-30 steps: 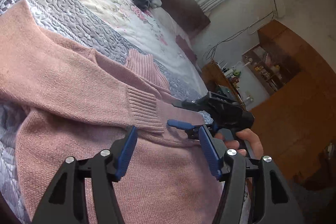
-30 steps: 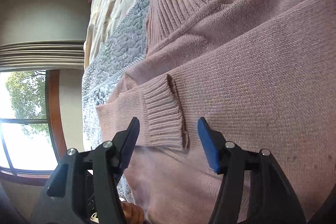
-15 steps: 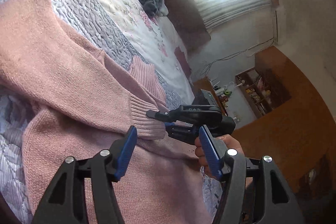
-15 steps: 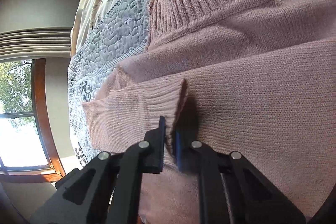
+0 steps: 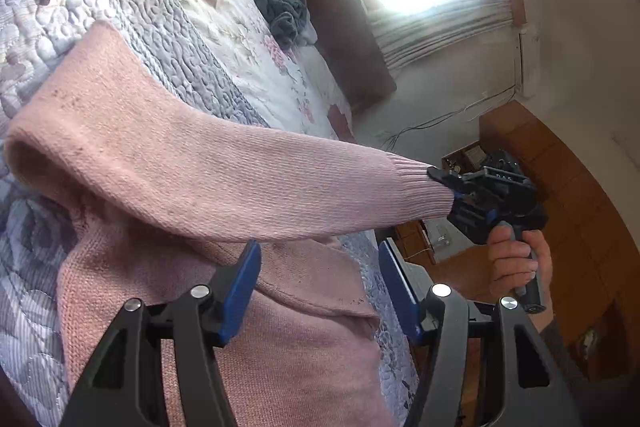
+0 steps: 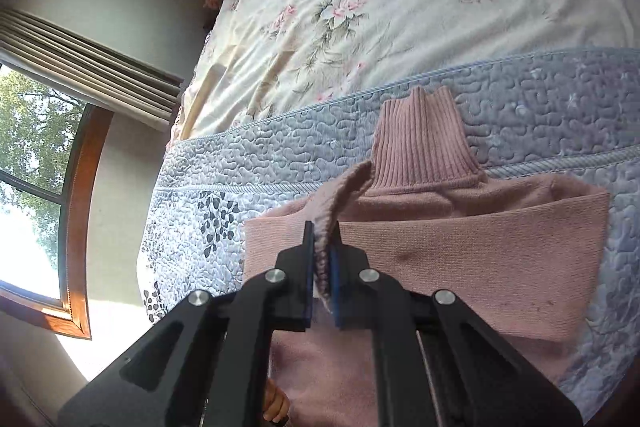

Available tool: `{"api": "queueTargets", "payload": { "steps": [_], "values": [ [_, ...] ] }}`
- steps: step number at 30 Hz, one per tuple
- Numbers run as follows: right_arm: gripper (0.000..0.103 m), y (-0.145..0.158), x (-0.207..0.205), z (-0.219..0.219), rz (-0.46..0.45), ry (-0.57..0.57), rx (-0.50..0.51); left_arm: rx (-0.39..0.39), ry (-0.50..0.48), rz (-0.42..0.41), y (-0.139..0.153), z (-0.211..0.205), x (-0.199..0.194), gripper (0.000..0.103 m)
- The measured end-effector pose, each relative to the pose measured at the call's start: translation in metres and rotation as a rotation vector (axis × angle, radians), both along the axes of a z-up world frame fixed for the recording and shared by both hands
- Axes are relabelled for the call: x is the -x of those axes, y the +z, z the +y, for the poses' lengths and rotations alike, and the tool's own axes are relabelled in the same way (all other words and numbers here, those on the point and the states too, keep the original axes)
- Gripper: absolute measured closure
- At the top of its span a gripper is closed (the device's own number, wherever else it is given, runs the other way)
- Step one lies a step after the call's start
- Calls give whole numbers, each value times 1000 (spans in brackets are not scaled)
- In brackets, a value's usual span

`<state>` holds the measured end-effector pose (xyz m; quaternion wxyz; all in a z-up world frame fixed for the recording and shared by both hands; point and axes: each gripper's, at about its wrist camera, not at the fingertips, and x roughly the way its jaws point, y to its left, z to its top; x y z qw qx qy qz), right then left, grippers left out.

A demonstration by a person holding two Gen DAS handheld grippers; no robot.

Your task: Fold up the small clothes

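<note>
right tool (image 6: 322,259): clamped on pink sweater (image 5: 248,327) cuff (image 5: 424,191), sleeve lifted | left tool (image 5: 318,287): open above sweater body

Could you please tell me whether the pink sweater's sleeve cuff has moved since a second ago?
Yes. The cuff, clamped in the right gripper, has lifted off the sweater body and been pulled out past the bed's edge.
</note>
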<state>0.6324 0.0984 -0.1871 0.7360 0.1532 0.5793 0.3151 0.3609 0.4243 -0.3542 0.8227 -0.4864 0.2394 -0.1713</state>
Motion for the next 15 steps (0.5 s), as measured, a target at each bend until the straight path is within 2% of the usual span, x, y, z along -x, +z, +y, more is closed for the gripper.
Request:
{"api": "queueTargets", "payload": {
  "steps": [3, 6, 10, 15],
  "values": [
    [98, 16, -2, -17, -29, -32, 25, 4, 6, 0, 0, 2, 2, 43],
    [98, 18, -6, -42, -30, -70, 40, 8, 15, 1, -1, 5, 5, 43],
    [98, 2, -9, -72, -9, -118, 55, 14, 19, 12, -5, 8, 4, 43],
    [98, -37, -15, -108, 53, -176, 70, 5, 16, 24, -9, 7, 2, 43]
  ]
}}
